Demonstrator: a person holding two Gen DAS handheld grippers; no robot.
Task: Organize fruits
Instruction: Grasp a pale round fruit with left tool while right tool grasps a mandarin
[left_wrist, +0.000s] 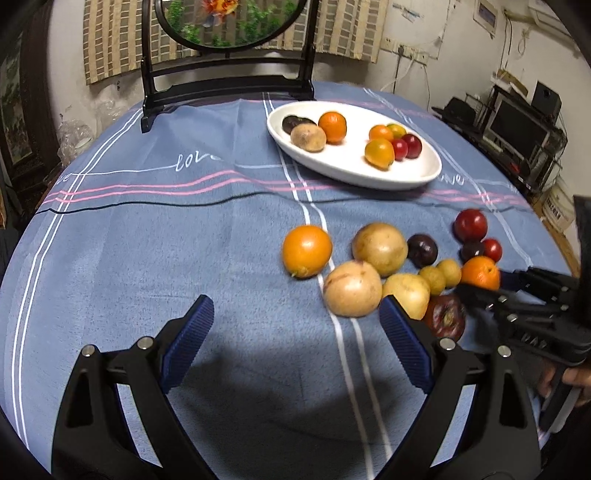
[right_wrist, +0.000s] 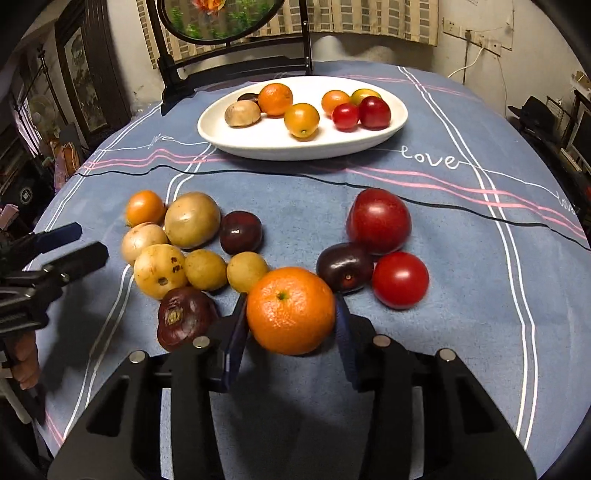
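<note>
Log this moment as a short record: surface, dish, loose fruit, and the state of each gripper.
surface: round table under a blue striped cloth
dish: white oval plate at the far side, already holding several fruits
loose fruit: cluster on the cloth in front of the plate, oranges, tan, red and dark ones
left gripper: open, nothing between its pads, just short of the tan fruits
right gripper: pads on both sides of a large orange, gripping it
stage: orange not yet moved to the plate
</note>
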